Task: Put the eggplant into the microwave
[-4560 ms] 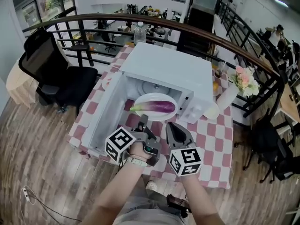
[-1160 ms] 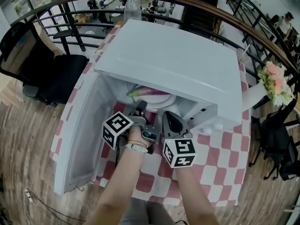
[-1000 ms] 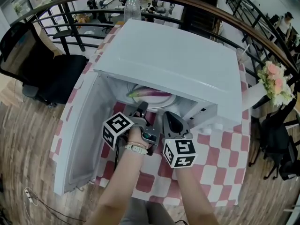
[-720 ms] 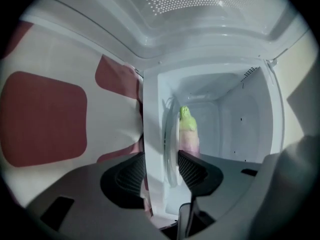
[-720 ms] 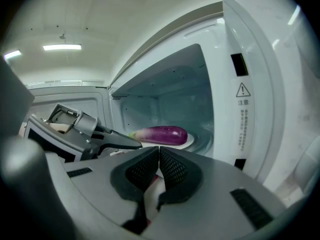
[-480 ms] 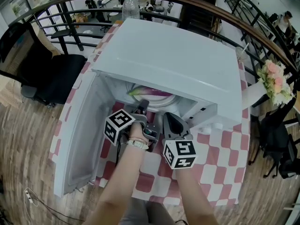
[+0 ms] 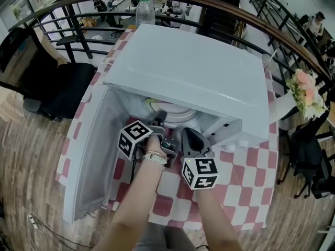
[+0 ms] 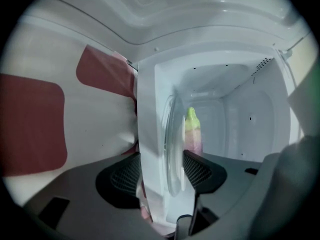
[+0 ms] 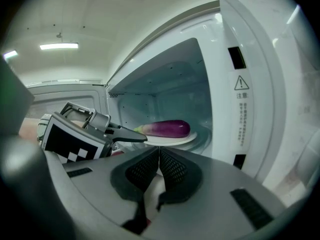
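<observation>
Release step, by my read: eggplant (image 9: 165, 128) lies on its side on the white plate (image 9: 176, 139) inside the microwave (image 7: 193, 72), so placing looks done. Left gripper (image 8: 160, 171) has just been opening its jaws and they stand wide. The plate's rim runs edge-on between them, and I see no squeeze on it. To do this well I'd pull that gripper straight back along its own line, no lift, no twist, so neither pad snags the rim and drags the plate out. Eggplant sits past the left fingertips, deeper in the cavity, clear of both pads. Right gripper (image 9: 159, 159) has its jaws pressed together on nothing, outside the opening, with the eggplant ahead of it.
</observation>
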The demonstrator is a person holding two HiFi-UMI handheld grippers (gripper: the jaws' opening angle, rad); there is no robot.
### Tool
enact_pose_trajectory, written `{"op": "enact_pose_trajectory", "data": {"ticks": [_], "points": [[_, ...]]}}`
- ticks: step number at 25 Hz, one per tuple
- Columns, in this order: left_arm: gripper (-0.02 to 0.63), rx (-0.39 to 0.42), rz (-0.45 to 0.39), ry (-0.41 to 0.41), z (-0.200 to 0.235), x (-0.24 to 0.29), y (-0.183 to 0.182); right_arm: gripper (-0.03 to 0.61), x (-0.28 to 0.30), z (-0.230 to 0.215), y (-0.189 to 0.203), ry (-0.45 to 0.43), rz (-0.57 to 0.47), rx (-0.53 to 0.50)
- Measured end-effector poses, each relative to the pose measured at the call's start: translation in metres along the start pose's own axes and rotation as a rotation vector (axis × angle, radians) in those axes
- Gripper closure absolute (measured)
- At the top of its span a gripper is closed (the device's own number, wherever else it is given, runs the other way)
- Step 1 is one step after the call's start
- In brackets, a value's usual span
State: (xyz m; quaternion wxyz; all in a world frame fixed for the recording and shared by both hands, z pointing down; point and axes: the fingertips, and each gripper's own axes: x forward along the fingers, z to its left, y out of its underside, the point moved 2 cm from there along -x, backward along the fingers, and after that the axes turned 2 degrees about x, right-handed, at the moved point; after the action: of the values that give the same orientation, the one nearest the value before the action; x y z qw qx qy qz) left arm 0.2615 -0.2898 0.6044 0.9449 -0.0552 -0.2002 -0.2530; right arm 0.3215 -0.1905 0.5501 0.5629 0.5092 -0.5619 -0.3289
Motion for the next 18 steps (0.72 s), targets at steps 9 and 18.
{"op": "enact_pose_trajectory", "data": {"ticks": [9,18], "points": [[0.359,-0.027,0.031,-0.010,-0.002,-0.009,0.005,0.552,-0.007,0.007,-0.016,0.003,-0.009,-0.009],[0.370,-0.009,0.034,0.006,-0.018,-0.038,0.014,0.552,-0.032,0.016,-0.041,-0.004,-0.036,-0.037]]}}
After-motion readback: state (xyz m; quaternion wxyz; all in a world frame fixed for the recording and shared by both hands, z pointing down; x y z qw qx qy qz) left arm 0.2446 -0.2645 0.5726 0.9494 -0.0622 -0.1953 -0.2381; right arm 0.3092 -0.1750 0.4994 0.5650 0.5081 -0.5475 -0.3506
